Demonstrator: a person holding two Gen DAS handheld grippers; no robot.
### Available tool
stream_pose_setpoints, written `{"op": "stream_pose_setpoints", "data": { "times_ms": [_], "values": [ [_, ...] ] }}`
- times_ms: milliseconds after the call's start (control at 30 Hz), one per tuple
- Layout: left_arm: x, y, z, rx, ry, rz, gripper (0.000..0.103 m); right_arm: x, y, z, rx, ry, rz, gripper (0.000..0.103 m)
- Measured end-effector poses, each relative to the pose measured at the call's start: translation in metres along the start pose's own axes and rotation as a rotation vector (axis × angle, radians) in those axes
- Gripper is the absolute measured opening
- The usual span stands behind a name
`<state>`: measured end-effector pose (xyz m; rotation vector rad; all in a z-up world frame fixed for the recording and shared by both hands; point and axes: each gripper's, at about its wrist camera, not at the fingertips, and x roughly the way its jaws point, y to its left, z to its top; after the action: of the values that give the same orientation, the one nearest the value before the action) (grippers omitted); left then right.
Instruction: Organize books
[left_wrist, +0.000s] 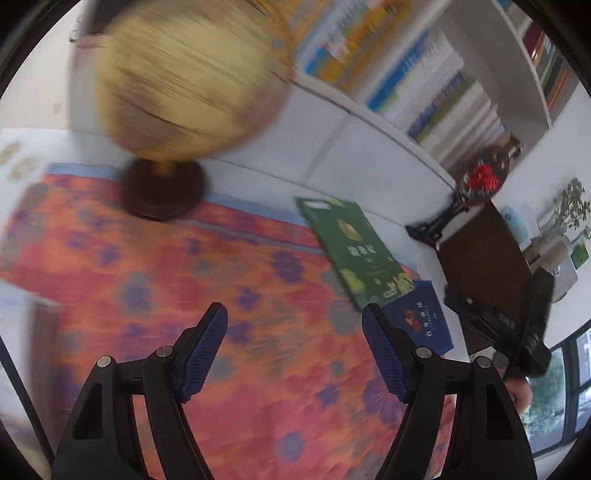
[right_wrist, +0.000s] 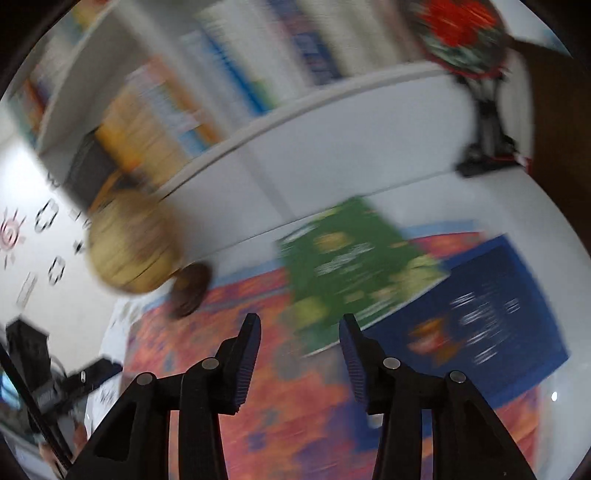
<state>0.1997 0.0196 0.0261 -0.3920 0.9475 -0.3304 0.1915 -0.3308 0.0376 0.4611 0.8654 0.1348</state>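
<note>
We take the orange flowered cloth as our landmark, spread on a white table below a bookshelf packed with upright books. At the cloth's far left corner stands a yellow globe on a dark round base.

On the cloth's far right edge lies the green book, flat and face up, its far corner reaching off the cloth toward the shelf. Its near corner overlaps the blue book, which lies flat at the cloth's right border, partly on bare table. Beyond the cloth's right end stands a round red-flowered ornament on a black stand.

We judge both books thin, stiff-covered and light, with glossy covers that may slip; lying flat, they offer only edges. The green one, on top, looks the one to take first, by the overhanging near edge or the spine side.

Our left gripper hovers over the cloth's middle, jaws spread wide and empty. Our right gripper hangs above the cloth just short of the green book's near edge, jaws parted more narrowly, gripping nothing.
</note>
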Motion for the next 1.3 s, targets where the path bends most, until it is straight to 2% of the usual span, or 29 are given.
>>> {"op": "stream_pose_setpoints", "data": {
  "times_ms": [100,167,233,333,400,433,500,533,567,633,700,733,867,933,1033,1167,1200,1267,1300],
  "values": [
    [0.041,-0.016,-0.005,-0.034,0.040,-0.025,0.073,0.017,-0.047,0.010,0.051,0.005,-0.054,0.043],
    [0.071,-0.023,-0.014,-0.081,0.100,-0.051,0.073,0.025,-0.065,0.014,0.055,0.019,-0.085,0.043],
    [0.093,-0.037,-0.025,-0.080,0.153,-0.088,0.073,0.026,-0.089,0.018,0.070,0.021,-0.140,0.043],
    [0.116,-0.069,-0.052,0.009,0.216,-0.145,0.073,0.023,-0.116,0.021,0.109,0.020,-0.194,0.043],
    [0.130,-0.089,-0.070,0.064,0.274,-0.208,0.073,0.022,-0.130,0.019,0.091,0.039,-0.271,0.043],
    [0.134,-0.096,-0.075,0.088,0.283,-0.220,0.073,0.019,-0.133,0.017,0.068,0.036,-0.304,0.043],
    [0.133,-0.109,-0.079,0.176,0.245,-0.210,0.075,0.013,-0.137,0.016,0.024,0.057,-0.417,0.043],
    [0.135,-0.116,-0.081,0.235,0.246,-0.198,0.075,0.013,-0.143,0.014,0.034,0.080,-0.430,0.044],
    [0.136,-0.119,-0.083,0.262,0.241,-0.187,0.075,0.014,-0.148,0.014,0.048,0.104,-0.417,0.044],
    [0.134,-0.122,-0.088,0.292,0.223,-0.188,0.076,0.011,-0.153,0.012,0.085,0.156,-0.309,0.047],
    [0.134,-0.129,-0.090,0.336,0.248,-0.207,0.077,0.009,-0.145,0.009,0.065,0.195,-0.316,0.048],
    [0.135,-0.129,-0.090,0.340,0.261,-0.221,0.081,0.008,-0.139,0.005,0.042,0.214,-0.322,0.048],
    [0.131,-0.122,-0.084,0.308,0.281,-0.222,0.082,-0.002,-0.114,-0.015,-0.033,0.258,-0.378,0.050],
    [0.124,-0.111,-0.079,0.283,0.311,-0.223,0.082,-0.018,-0.101,-0.033,-0.019,0.279,-0.355,0.050],
    [0.107,-0.090,-0.077,0.269,0.342,-0.203,0.082,-0.038,-0.071,-0.066,-0.047,0.318,-0.290,0.058],
    [0.077,-0.053,-0.082,0.297,0.351,-0.082,0.082,-0.057,-0.007,-0.133,-0.136,0.430,-0.141,0.058],
    [0.064,-0.035,-0.081,0.290,0.341,-0.033,0.082,-0.058,0.010,-0.154,-0.142,0.478,-0.075,0.058],
    [0.048,-0.009,-0.078,0.263,0.331,0.045,0.082,-0.054,0.054,-0.199,-0.187,0.606,0.111,0.056],
    [0.037,0.007,-0.076,0.232,0.323,0.076,0.082,-0.053,0.071,-0.212,-0.209,0.644,0.188,0.049]
  ]
}}
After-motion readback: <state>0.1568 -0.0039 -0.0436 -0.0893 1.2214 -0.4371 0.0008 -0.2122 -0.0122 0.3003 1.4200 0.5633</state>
